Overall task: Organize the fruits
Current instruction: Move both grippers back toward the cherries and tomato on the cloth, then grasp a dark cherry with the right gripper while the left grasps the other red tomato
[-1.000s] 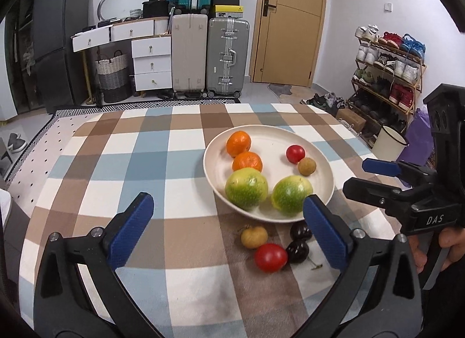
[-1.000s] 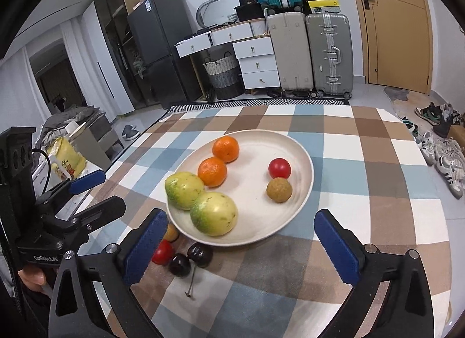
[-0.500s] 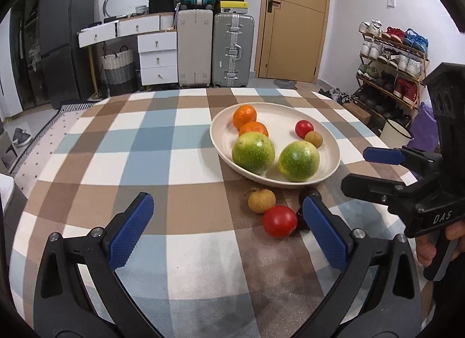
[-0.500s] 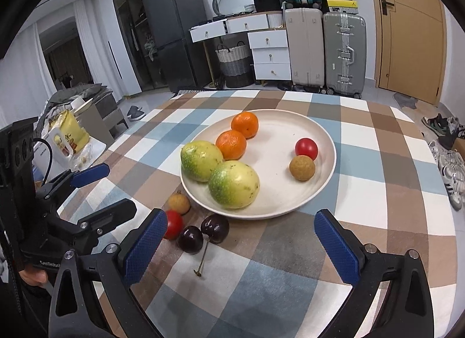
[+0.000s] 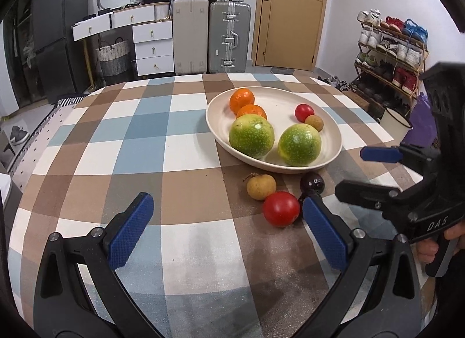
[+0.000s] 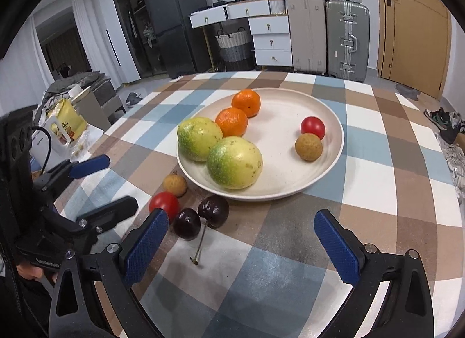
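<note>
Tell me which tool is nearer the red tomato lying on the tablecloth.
Left. The left tool is open with the red tomato just off its right fingertip. The right tool is open too, with the tomato outside its left finger, slightly farther.

White walls, a wooden door [image 5: 289, 12], suitcases [image 5: 210, 36], a shoe rack [image 5: 389, 50].
</note>
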